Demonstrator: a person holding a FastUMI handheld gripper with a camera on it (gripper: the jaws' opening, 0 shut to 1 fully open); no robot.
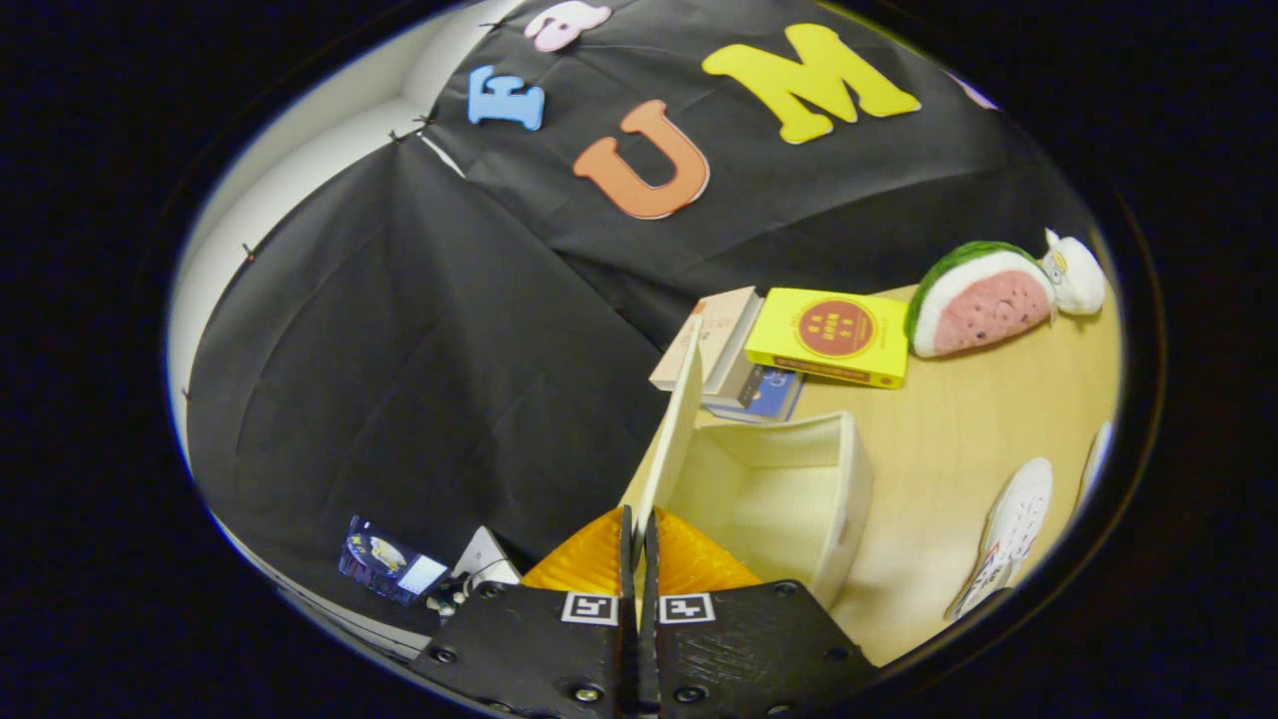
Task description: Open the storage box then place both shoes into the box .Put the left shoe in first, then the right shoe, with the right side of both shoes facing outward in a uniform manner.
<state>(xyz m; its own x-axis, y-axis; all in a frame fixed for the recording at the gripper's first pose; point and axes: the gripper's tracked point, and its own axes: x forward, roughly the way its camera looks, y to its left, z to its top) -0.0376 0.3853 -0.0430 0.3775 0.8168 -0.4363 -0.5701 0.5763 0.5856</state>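
Fingers of the hand-held gripper [637, 534] stand pressed together on the thin edge of the storage box lid [674, 429], which rises between them and tilts up and away, swung open. The storage box [799, 499] itself sits just ahead of the fingers and a little to their right, a pale cream container with its inside showing, resting on the light wooden surface [958, 439]. Beyond the box, against the booth wall, lies a small stack of books [719, 350], with a yellow book [829, 335] leaning across the top of them. Further right on the surface is a plush watermelon slice [983, 300], and just beside it, touching its far end, a small white plush toy [1073, 275]. Well to the right of the box, apart from it, a white shoe [1013, 534] lies on the surface with its sole side partly turned toward the box; a sliver of a second white shoe [1095, 459] shows past it, too little of it visible to tell how it lies. To the left of the fingers, below the level of the surface, a small dark packet with a picture [384, 564] and some white items [484, 564] lie near the foot of the black cloth.
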